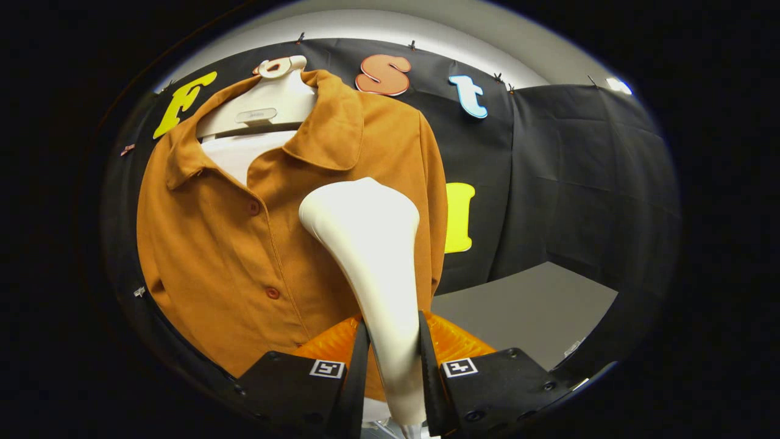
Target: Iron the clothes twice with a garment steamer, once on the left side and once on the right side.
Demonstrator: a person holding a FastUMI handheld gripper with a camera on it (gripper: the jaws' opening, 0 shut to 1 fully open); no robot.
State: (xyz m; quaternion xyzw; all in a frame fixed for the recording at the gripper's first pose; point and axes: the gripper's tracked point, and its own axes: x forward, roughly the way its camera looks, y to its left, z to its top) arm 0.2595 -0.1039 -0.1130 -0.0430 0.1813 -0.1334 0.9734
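Note:
A brown-orange buttoned shirt (244,231) hangs on a white hanger (262,110) in front of the booth's black wall. My gripper (393,360) is shut on the neck of a white garment steamer (372,244), both fingers pressing its sides. The steamer's broad head rises ahead of the fingers and lies over the shirt's right half, level with the chest and right of the button line. Whether the head touches the cloth I cannot tell. A white undershirt (237,152) shows in the open collar.
A grey table top (524,305) lies to the right of the shirt, beyond the fingers. Black cloth (585,177) closes off the back and right side of the booth.

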